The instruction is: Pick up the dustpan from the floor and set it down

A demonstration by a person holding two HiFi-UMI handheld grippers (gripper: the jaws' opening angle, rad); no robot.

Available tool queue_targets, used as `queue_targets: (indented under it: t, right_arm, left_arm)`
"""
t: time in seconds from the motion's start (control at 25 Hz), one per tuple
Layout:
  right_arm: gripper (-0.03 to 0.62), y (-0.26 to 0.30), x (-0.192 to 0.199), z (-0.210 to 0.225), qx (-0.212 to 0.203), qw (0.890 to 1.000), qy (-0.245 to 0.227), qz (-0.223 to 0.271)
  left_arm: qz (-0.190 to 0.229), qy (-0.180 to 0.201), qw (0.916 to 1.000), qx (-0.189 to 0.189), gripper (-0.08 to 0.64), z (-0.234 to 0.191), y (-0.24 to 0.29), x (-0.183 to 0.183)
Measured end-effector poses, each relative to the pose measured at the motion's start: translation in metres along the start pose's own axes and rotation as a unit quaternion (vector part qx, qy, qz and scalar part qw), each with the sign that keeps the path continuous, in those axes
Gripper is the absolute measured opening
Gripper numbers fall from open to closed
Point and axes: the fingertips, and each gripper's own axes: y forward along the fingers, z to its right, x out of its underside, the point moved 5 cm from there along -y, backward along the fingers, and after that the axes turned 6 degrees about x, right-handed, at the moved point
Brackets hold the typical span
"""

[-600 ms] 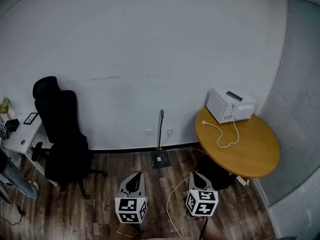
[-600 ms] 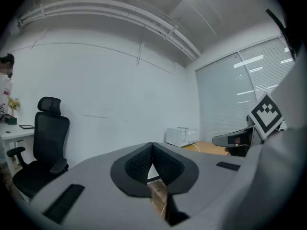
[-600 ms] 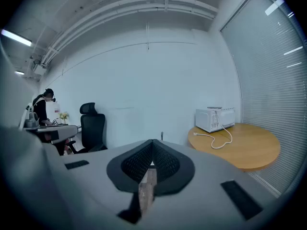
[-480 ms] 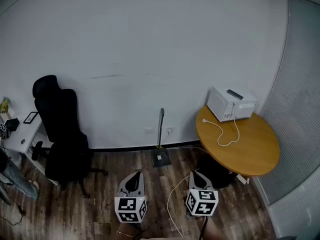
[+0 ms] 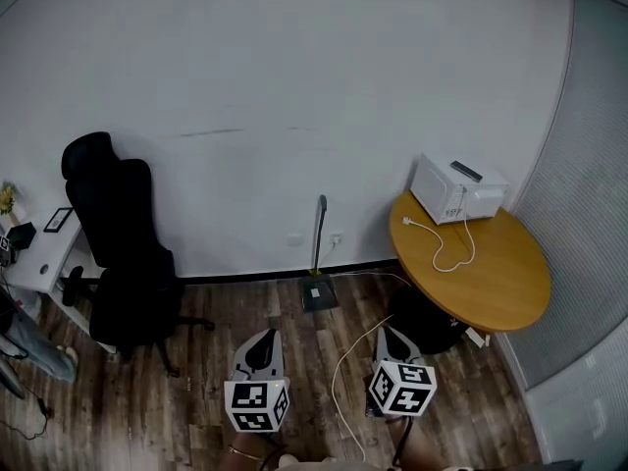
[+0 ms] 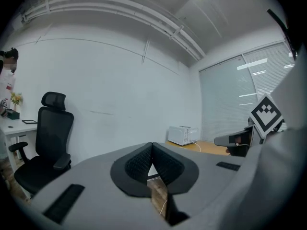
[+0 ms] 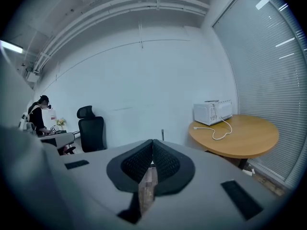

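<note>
The dustpan [image 5: 319,294] stands on the wooden floor against the white wall, its long grey handle [image 5: 319,226] upright. In the right gripper view only that handle [image 7: 162,134] shows, just above the jaws. My left gripper [image 5: 266,334] and right gripper [image 5: 387,331] hover low over the floor, well short of the dustpan, one on each side of it. In the left gripper view the left gripper [image 6: 152,145] has its pads pressed together with nothing between them. The right gripper [image 7: 152,142] is likewise shut and empty.
A black office chair [image 5: 123,253] stands at the left next to a white desk [image 5: 39,263]. At the right, a round wooden table [image 5: 491,283] carries a microwave [image 5: 456,189]. A white cable [image 5: 343,381] lies on the floor between the grippers. A person [image 7: 37,114] sits far left.
The head view has shifted a little, so the wall and dustpan sit slightly higher in the picture. Both grippers stay shut, in much the same place. The dustpan has not moved.
</note>
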Motion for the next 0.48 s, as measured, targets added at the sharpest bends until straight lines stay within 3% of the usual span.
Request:
queue_targets:
  t: [0.48]
  right_arm:
    - [0.032, 0.024, 0.012, -0.011, 0.015, 1.000, -0.002, -0.016]
  left_arm:
    - [-0.015, 0.004, 0.9999, 0.007, 0.017, -0.027, 0.021, 0.011]
